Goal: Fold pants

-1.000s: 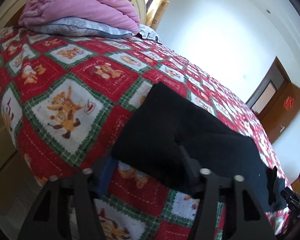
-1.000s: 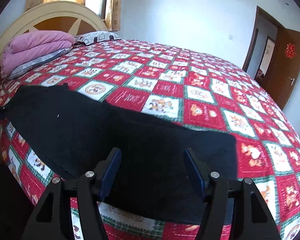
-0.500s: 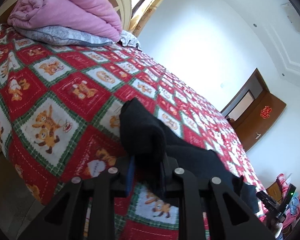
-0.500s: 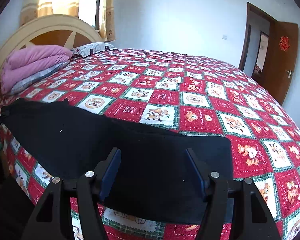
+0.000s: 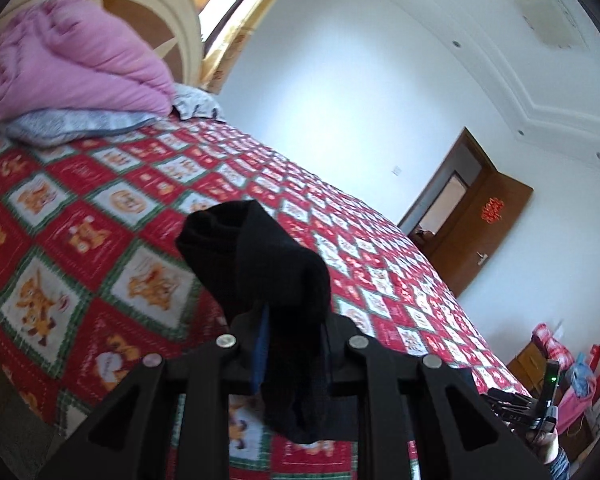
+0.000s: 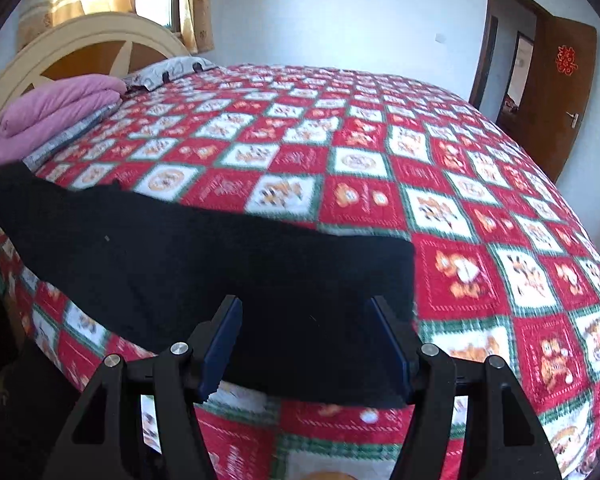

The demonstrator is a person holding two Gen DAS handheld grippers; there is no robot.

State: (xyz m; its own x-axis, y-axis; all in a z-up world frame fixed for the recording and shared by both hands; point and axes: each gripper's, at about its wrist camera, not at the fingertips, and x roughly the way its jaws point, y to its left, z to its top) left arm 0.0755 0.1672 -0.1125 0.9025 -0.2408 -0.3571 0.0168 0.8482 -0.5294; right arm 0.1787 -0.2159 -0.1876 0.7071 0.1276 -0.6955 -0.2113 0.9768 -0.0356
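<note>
Black pants (image 6: 204, 264) lie stretched along the near edge of a bed with a red, white and green checked quilt (image 6: 440, 208). My left gripper (image 5: 290, 340) is shut on one end of the pants (image 5: 260, 264), bunched and lifted off the quilt, with cloth hanging down between the fingers. My right gripper (image 6: 312, 344) is open, its blue-padded fingers (image 6: 224, 340) spread over the other end of the pants, which lies flat on the quilt. The right gripper also shows far right in the left wrist view (image 5: 540, 404).
A folded pink blanket (image 5: 60, 72) on a grey pillow (image 5: 72, 128) lies by the cream headboard (image 6: 80, 48). A brown door (image 6: 556, 92) stands open beyond the bed. Colourful bags (image 5: 572, 376) sit on the floor at the bed's far end.
My left gripper closed on the end of the pants and lifted it off the quilt, bunching the cloth. My right gripper stayed open over the other end.
</note>
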